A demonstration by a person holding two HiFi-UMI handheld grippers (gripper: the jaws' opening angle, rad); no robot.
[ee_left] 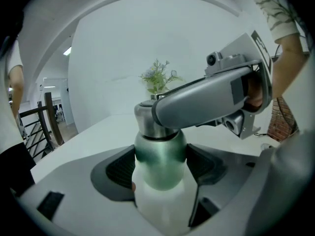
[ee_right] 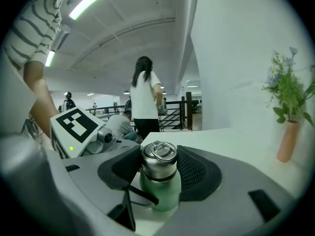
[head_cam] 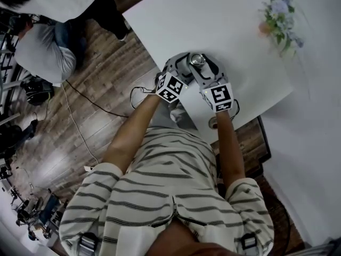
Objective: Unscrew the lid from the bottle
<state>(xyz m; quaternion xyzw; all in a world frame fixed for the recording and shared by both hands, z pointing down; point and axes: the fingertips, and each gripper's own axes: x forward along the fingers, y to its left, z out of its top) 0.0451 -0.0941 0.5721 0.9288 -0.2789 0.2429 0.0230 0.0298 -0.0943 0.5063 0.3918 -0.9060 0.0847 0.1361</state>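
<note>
Gripping was shared between the two tools. The bottle point(ee_right: 160, 193), green above and pale below, was clamped by its body between the closed jaws of the left gripper point(ee_left: 160, 168). Its steel lid point(ee_right: 159, 165) was pinched between the pads of the right gripper point(ee_right: 160, 171), which was set crosswise above. The bottle was stood upright on the white table point(head_cam: 224, 20), near the edge closest to the person.

The step in hand was judged to be the turning of the lid, which was still seated on the neck. For this to be done well, the body would need to be held motionless while the lid was rotated about the bottle's upright axis. A firm, level bite on the lid's smooth side would be wanted, since polished metal could be expected to slip. The ring point(ee_right: 160, 150) on top was best left clear of the pads. Lifting should be withheld until the thread was felt to run free.

A large bright room was shown beyond, with a wood floor point(head_cam: 90, 116), a dark railing point(ee_right: 173, 113) and people point(ee_right: 144, 100) at a distance. On the tabletop a slim vase of flowers point(ee_right: 287, 142) was set well apart from the bottle.
</note>
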